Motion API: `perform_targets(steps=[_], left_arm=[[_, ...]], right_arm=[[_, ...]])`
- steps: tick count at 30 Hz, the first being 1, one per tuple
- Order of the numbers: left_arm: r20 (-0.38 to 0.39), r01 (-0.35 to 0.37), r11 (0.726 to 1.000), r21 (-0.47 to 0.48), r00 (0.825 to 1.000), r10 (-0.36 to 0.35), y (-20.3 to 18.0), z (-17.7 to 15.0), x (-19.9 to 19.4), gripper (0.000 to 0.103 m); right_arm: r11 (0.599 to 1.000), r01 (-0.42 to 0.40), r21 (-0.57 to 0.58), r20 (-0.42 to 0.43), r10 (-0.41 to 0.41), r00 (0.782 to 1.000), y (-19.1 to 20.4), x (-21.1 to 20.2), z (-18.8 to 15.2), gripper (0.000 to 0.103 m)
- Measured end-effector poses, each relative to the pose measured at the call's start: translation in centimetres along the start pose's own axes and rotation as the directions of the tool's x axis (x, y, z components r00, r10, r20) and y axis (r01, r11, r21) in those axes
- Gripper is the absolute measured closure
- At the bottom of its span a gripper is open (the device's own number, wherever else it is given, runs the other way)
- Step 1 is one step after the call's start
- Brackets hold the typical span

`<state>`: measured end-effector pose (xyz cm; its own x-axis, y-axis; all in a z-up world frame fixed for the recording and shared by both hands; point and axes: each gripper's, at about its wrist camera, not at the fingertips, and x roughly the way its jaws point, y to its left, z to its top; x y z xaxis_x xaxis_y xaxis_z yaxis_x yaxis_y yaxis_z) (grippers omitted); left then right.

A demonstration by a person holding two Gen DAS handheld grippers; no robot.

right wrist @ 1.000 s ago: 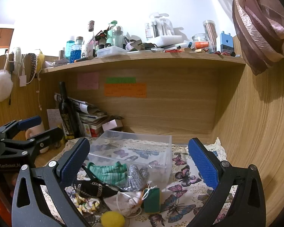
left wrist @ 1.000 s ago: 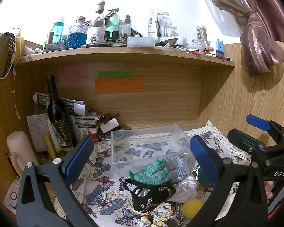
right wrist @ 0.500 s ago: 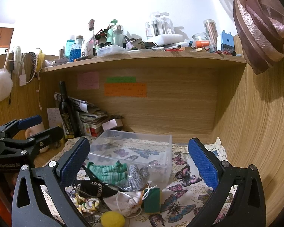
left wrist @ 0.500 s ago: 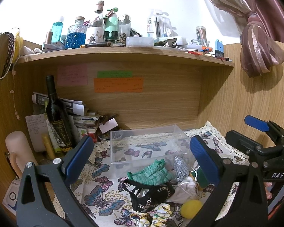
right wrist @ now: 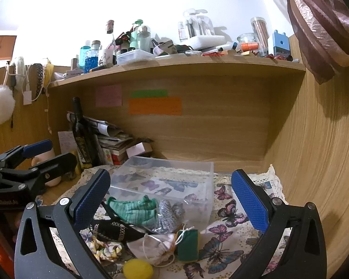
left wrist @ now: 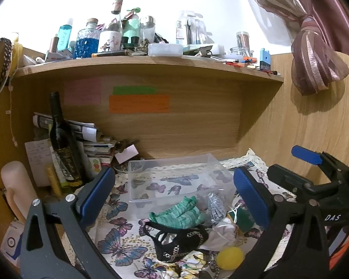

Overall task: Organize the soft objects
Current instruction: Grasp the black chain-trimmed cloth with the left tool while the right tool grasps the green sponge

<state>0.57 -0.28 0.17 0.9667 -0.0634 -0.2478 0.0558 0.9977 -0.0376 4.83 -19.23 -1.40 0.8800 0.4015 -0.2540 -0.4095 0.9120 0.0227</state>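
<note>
Left claw (left wrist: 174, 195) and right claw (right wrist: 171, 194) both spread wide, holding nothing. Soft items pile (right wrist: 137, 211) lies between each claw's fingers, clear bin (right wrist: 174, 179) just beyond.

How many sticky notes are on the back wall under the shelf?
3. The pink note is leftmost, the green note sits to its right, and the orange note is directly below the green. Clutter at lower left may hide others.

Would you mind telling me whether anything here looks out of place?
Yes: the clear bin holds nothing, while the soft items, such as the green cloth and yellow pom-pom, lie heaped on the butterfly cloth before it.
</note>
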Motion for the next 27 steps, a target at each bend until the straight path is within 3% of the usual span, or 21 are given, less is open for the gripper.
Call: perform_targets(steps=[2, 4, 6, 12, 16, 19, 27], left_arm=[[-0.009, 0.005, 1.000, -0.005, 1.000, -0.005, -0.1, 0.1, 0.4, 0.002], [-0.016, 0.000, 1.000, -0.007, 1.000, 0.000, -0.2, 0.1, 0.8, 0.018], [-0.042, -0.004, 1.000, -0.010, 0.999, 0.003, 0.0, 0.3, 1.6, 0.022], [-0.132, 0.028, 0.998, -0.060, 0.991, -0.036, 1.2, -0.4, 4.4, 0.025], [-0.231, 0.028, 0.996, -0.086, 0.972, -0.047, 2.2, -2.3, 6.0, 0.025], [-0.286, 0.021, 0.995, -0.093, 0.957, -0.047, 2.5, -4.1, 6.5, 0.025], [-0.379, 0.013, 0.994, -0.111, 0.924, -0.054, 2.3, -8.3, 6.5, 0.022]], right_arm=[[1.000, 0.007, 0.007, 0.000, -0.007, 1.000, -0.4, 0.1, -0.1, 0.000], [1.000, 0.016, 0.016, -0.001, -0.016, 1.000, -0.9, 0.2, -0.2, 0.000], [0.999, 0.024, 0.037, -0.010, -0.024, 1.000, -1.9, 0.3, -0.3, 0.002], [0.995, 0.031, 0.099, -0.098, -0.022, 0.995, -4.9, 1.4, -2.0, 0.011], [0.994, 0.041, 0.101, -0.179, -0.022, 0.984, -5.6, 2.7, -3.9, 0.016], [0.994, 0.035, 0.102, -0.258, -0.007, 0.966, -5.7, 3.9, -5.7, 0.024], [0.995, 0.016, 0.100, -0.402, 0.026, 0.915, -5.2, 5.8, -9.7, 0.034]])
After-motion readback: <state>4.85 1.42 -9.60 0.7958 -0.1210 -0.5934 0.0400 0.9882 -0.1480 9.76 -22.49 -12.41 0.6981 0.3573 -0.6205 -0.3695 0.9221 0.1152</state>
